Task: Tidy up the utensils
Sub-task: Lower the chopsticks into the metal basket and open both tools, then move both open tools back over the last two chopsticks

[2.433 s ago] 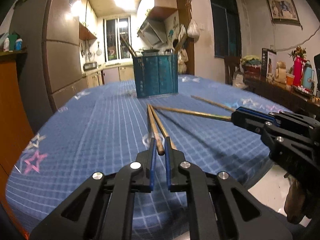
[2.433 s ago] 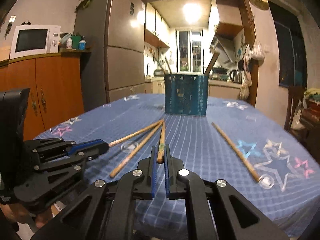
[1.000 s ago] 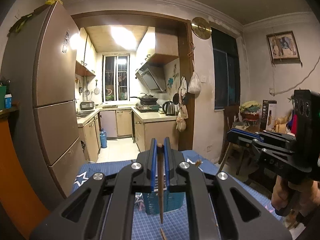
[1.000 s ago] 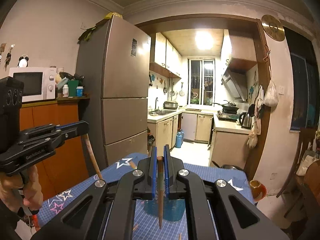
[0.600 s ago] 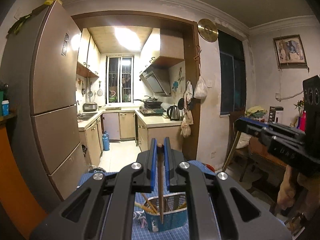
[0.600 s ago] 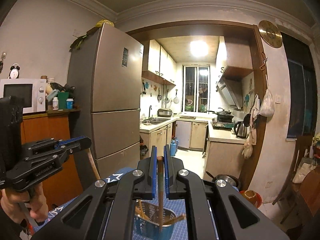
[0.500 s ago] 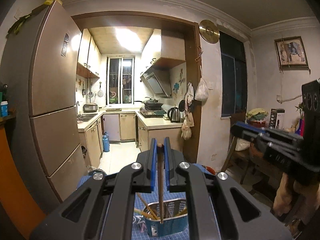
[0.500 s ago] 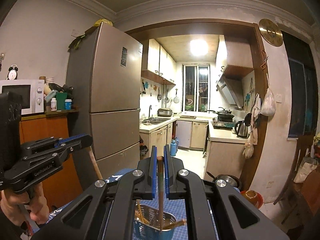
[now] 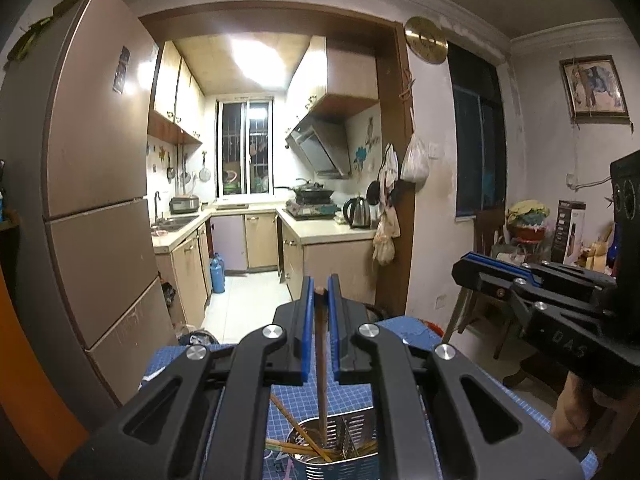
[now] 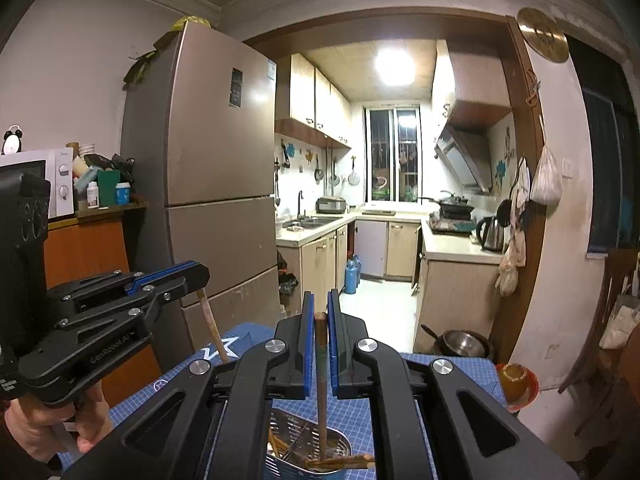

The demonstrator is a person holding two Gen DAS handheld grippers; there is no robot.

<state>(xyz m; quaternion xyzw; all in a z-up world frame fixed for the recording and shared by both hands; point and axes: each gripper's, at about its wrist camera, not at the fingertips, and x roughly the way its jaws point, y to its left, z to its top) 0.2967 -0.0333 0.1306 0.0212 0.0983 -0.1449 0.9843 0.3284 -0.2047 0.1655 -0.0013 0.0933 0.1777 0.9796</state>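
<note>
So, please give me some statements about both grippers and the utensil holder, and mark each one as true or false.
1. The left gripper holds a chopstick pointing down. True.
2. The right gripper is empty. False: it grips its own chopstick.
3. The utensil holder lies below both grippers. True.
4. The utensil holder has nothing inside. False: several chopsticks lean in it.
5. The tablecloth is plain red. False: it is blue with a grid.
</note>
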